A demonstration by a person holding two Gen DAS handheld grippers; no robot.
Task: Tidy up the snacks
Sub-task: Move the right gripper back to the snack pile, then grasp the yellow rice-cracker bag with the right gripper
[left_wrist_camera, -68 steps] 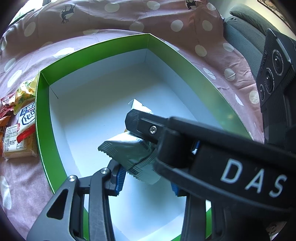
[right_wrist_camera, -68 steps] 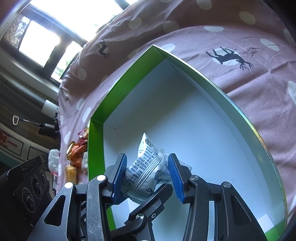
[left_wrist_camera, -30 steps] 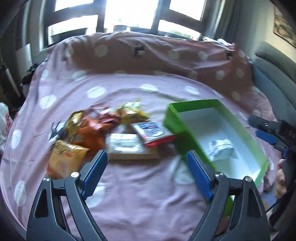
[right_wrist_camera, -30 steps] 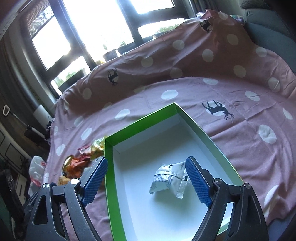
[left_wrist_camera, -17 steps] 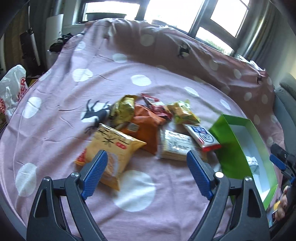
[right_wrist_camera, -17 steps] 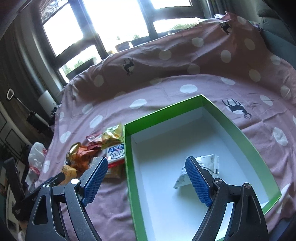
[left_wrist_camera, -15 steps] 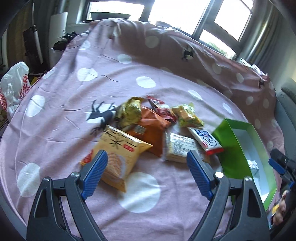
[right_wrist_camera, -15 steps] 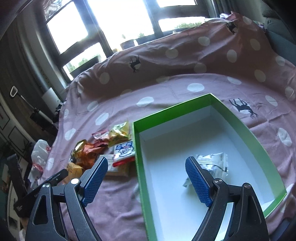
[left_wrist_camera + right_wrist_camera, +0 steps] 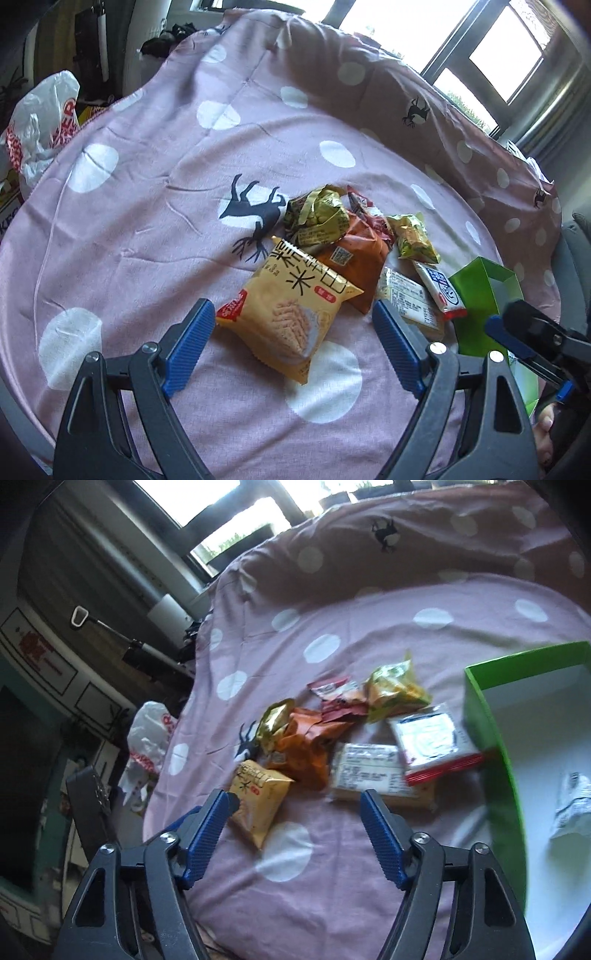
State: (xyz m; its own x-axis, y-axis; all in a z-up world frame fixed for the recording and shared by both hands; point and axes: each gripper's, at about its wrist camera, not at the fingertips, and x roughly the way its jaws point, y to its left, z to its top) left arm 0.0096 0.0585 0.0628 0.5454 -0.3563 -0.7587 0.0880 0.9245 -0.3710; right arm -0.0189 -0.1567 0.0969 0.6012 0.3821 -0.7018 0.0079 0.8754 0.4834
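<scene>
A pile of snack packets lies on the pink dotted cloth. Nearest is a yellow cracker bag [image 9: 291, 310], also in the right wrist view [image 9: 260, 794]. Behind it are an orange bag [image 9: 354, 258], a gold-green packet [image 9: 317, 216], a pale flat pack [image 9: 410, 301] and a white-red packet [image 9: 441, 290]. My left gripper [image 9: 293, 332] is open and empty, just above the yellow bag. My right gripper [image 9: 295, 821] is open and empty, near the pile. The green box [image 9: 498, 746] at the right holds a white packet [image 9: 572, 805].
A white and red plastic bag [image 9: 40, 122] sits off the cloth's left edge. My right gripper's tip [image 9: 532, 332] shows at the right of the left wrist view, by the green box [image 9: 484, 295]. Windows and a cushion ridge stand behind.
Both grippers let go of the white packet in the box and opened. Both then swung left, away from the box, toward the snack pile. The left one has come close to the yellow bag.
</scene>
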